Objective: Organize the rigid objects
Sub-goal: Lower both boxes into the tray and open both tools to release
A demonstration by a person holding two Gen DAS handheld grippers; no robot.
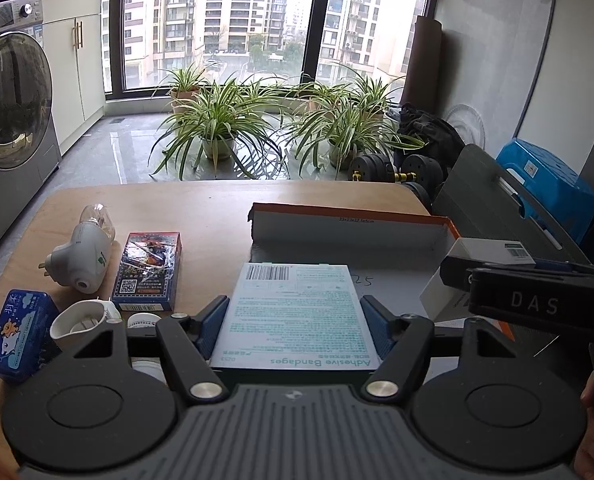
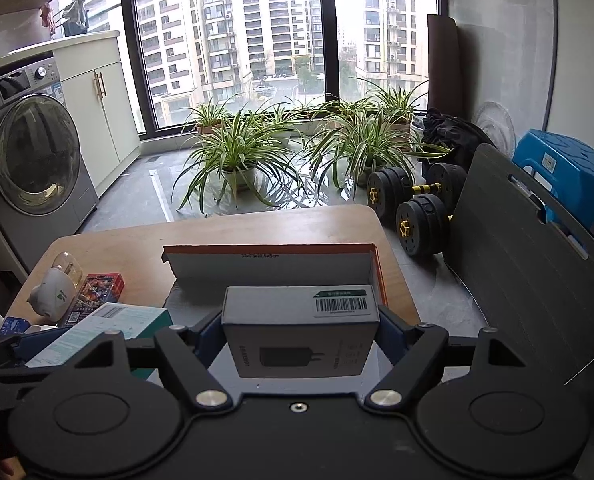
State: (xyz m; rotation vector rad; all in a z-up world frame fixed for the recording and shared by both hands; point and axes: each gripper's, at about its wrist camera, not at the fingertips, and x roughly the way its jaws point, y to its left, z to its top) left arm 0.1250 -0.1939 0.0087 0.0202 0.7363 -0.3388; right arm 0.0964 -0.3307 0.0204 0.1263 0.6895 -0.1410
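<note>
We are pinching the bandage box (image 1: pixel 295 316) in our left gripper (image 1: pixel 295 330) above the open orange tray (image 1: pixel 353 222). Our right gripper (image 2: pixel 299 334) is clamping the white charger box (image 2: pixel 301 332) over that tray's near right corner.

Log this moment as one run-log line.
left gripper: shut on bandage box | right gripper: shut on white box | both over orange tray

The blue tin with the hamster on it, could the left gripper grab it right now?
Probably not: the left gripper is shut on the bandage box. The blue tin lies uncovered on the table.
</note>
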